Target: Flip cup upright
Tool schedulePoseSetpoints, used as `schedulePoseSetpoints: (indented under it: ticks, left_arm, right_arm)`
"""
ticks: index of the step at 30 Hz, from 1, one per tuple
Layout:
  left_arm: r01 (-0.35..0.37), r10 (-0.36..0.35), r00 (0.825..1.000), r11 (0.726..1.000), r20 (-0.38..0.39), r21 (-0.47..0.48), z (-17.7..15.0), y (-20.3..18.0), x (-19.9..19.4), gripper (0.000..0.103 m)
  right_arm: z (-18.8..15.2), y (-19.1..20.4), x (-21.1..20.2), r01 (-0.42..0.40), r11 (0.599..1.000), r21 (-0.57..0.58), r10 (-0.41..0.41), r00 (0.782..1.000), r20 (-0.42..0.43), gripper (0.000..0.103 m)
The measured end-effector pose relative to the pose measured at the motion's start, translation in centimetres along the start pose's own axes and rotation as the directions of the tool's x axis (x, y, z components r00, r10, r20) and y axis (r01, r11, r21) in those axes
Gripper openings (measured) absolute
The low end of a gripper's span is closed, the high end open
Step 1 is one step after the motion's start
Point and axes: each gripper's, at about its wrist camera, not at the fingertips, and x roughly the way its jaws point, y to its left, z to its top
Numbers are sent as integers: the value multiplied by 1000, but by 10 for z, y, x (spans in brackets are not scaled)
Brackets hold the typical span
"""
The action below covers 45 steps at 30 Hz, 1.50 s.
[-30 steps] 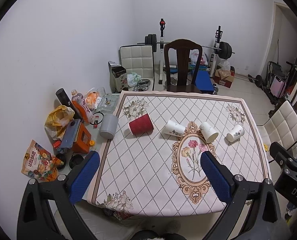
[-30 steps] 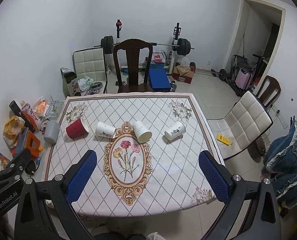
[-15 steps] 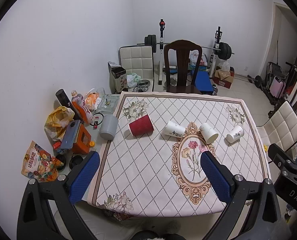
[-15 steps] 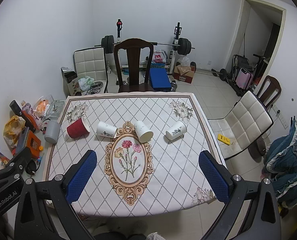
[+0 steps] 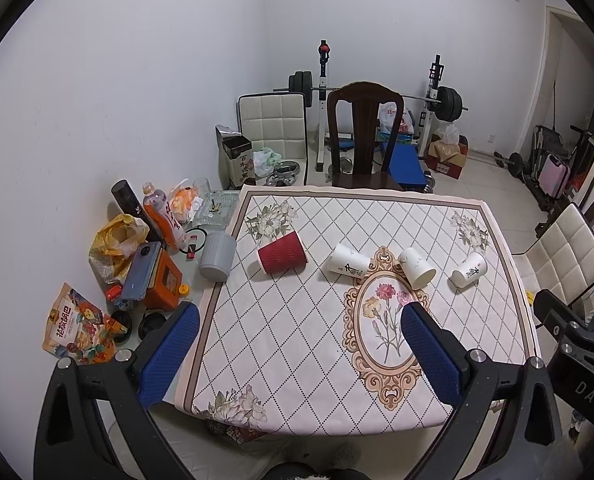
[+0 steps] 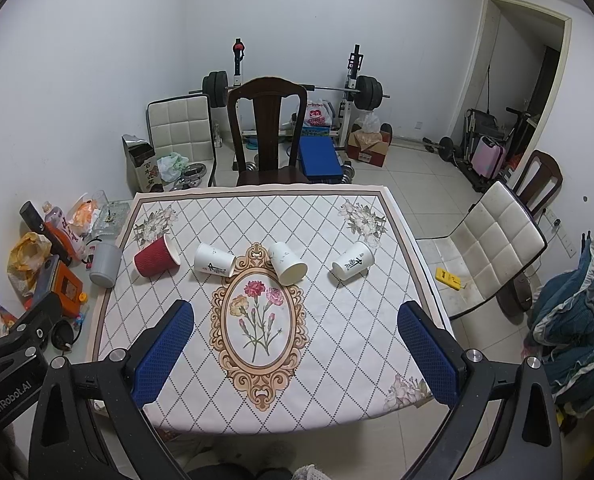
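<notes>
Nothing much has moved since a second ago: both my left claw (image 5: 297,344) and right claw (image 6: 297,340) hang spread wide and empty above the table (image 6: 337,360), four cups lie tipped at twelve o'clock, and I think I reach for the red cup (image 5: 282,253) first.

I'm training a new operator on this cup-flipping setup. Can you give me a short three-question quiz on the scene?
1. True or false: all cups on the table lie on their sides.
2. How many white cups are there, counting the leftmost white cup, middle white cup and rightmost white cup?
3. Which cup is nearest the table's left edge? A) red cup B) a white cup
Both the left gripper and right gripper hover open, holding nothing.

Key: 1 true; 2 three; 3 A
</notes>
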Motion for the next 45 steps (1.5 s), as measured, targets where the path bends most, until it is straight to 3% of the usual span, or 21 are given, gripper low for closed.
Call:
schedulePoseSetpoints:
  ticks: [18, 25, 30, 34, 45]
  left_arm:
    - [-3, 3, 1000, 1000, -3, -6, 3, 1, 0, 103]
    - [-34, 31, 997, 999, -76, -34, -10, 2, 28, 103]
    - [-98, 92, 986, 994, -139, -41, -30, 9, 73, 103]
    - [-130, 120, 965, 991, -232, -28, -47, 24, 121, 103]
    - [-122, 127, 910, 992, -394, 38, -43, 57, 259, 103]
  right_arm:
    - [1, 12, -2, -12, 1000, 6, 12, 1000, -7, 103]
    - [-7, 16, 20, -32, 999, 3, 32, 998, -62, 103]
    - [-26, 22, 76, -54, 998, -16, 51, 985, -162, 103]
    - [-47, 35, 133, -48, 998, -48, 34, 966, -258, 103]
    - [-82, 88, 291, -24, 999, -42, 0, 872, -489, 103]
